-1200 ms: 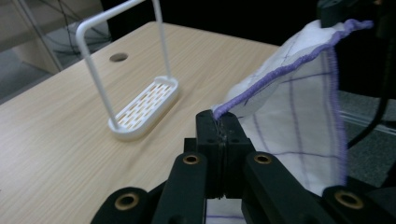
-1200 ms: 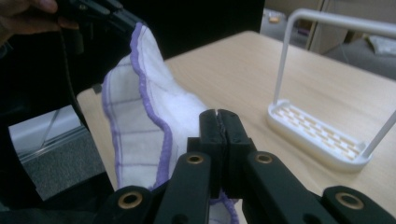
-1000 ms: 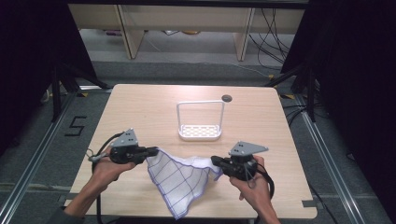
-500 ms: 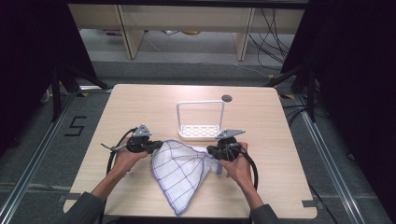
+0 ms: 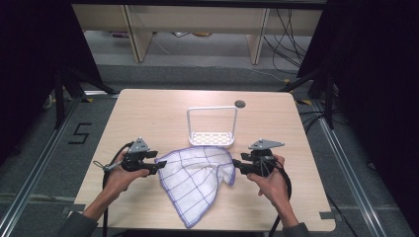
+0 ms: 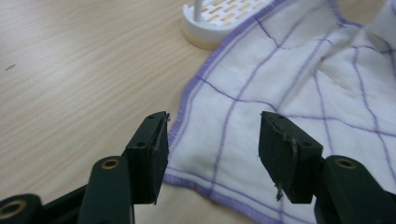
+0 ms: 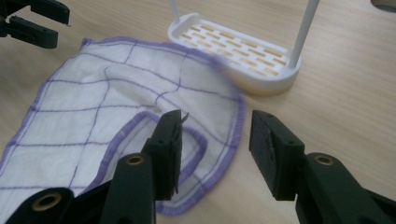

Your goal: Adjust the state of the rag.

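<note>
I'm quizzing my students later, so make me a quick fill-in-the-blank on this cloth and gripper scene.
1. The checked cloth lies on the wooden ____.
2. The cloth's grid lines and hem are ____.
3. Behind the cloth stands a white ____ with a slotted base.
4. The jaws of the left gripper and the right gripper are both ____.

Missing words: table; purple; rack; open

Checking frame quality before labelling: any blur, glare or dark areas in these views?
High view: table evenly lit, surroundings nearly black, no glare. Left gripper view: cloth and rack go soft farther off. Right gripper view: cloth edge beside the rack is smeared; claw sharp.
</note>
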`<state>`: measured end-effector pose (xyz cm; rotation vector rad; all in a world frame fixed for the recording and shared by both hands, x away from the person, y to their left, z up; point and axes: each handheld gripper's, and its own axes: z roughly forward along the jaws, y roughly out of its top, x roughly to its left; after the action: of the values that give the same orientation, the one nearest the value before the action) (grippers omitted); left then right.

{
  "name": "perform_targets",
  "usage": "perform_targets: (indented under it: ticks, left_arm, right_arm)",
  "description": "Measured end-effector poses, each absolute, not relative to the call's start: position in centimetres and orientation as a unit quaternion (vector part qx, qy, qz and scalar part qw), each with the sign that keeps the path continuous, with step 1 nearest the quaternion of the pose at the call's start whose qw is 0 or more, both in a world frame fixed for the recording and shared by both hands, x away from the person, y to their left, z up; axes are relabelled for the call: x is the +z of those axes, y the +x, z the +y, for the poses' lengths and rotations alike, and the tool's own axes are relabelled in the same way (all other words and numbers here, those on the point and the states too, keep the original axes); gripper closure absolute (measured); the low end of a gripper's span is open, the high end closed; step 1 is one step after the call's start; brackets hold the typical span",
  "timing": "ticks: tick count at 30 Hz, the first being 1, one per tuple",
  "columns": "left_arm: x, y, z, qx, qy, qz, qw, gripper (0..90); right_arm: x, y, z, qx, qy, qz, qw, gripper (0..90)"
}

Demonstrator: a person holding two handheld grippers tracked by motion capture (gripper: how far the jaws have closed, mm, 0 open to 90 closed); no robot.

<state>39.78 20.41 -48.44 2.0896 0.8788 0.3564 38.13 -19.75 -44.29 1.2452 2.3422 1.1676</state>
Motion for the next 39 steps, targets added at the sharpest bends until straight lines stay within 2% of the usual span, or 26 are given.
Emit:
perform_targets:
  ticks: [2,3,6,9,11,13,14,19,26,30,32,35,37,39]
  left_arm:
    - [-48.7,38.8,20.3,0.133,0.834,0.343,0.412,41.1]
    - [-49.0,37.9,20.3,0.13,0.84,0.335,0.408,40.6]
    - [-49.2,37.3,20.3,0.126,0.841,0.335,0.406,39.6]
    - [-49.5,36.5,20.6,0.125,0.845,0.332,0.401,39.0]
    - [-49.5,36.2,20.8,0.125,0.842,0.337,0.403,38.8]
    - [-49.5,36.0,21.0,0.125,0.84,0.339,0.406,38.5]
    - [-49.5,35.8,21.0,0.125,0.837,0.344,0.407,38.5]
    - [-49.4,35.5,21.4,0.13,0.836,0.341,0.409,38.5]
    - [-49.4,35.5,22.0,0.138,0.83,0.35,0.411,38.4]
    - [-49.5,35.6,22.0,0.132,0.827,0.359,0.413,37.1]
    - [-49.5,35.7,21.7,0.124,0.825,0.361,0.417,37.0]
    - [-49.6,35.8,21.5,0.124,0.829,0.357,0.412,36.2]
    - [-49.6,36.0,21.4,0.122,0.828,0.358,0.415,35.5]
    - [-49.6,36.3,21.5,0.125,0.828,0.363,0.41,35.3]
  right_arm:
    - [-44.6,37.8,-20.0,0.407,0.411,0.808,0.113,55.2]
    - [-44.8,37.3,-19.7,0.412,0.416,0.805,0.09,54.4]
    - [-45.2,37.3,-19.4,0.404,0.414,0.811,0.091,51.1]
    - [-45.7,38.0,-19.2,0.399,0.406,0.817,0.095,51.7]
    - [-46.0,38.3,-18.9,0.395,0.403,0.822,0.084,62.4]
    - [-46.3,38.5,-18.6,0.396,0.376,0.834,0.078,81.1]
    - [-46.3,38.5,-18.5,0.406,0.365,0.835,0.071,87.4]
    - [-44.2,36.0,-18.4,0.411,0.326,0.845,0.106,89.2]
    - [-43.3,29.2,-21.3,0.428,0.314,0.841,0.104,89.1]
    - [-44.6,26.8,-23.1,0.405,0.328,0.846,0.111,88.9]
    - [-46.0,26.4,-23.6,0.393,0.344,0.848,0.088,87.5]
    - [-47.1,26.4,-24.2,0.373,0.357,0.854,0.062,74.1]
    - [-47.0,26.6,-24.3,0.381,0.358,0.85,0.071,65.0]
    - [-46.4,26.4,-24.3,0.394,0.37,0.84,0.053,56.8]
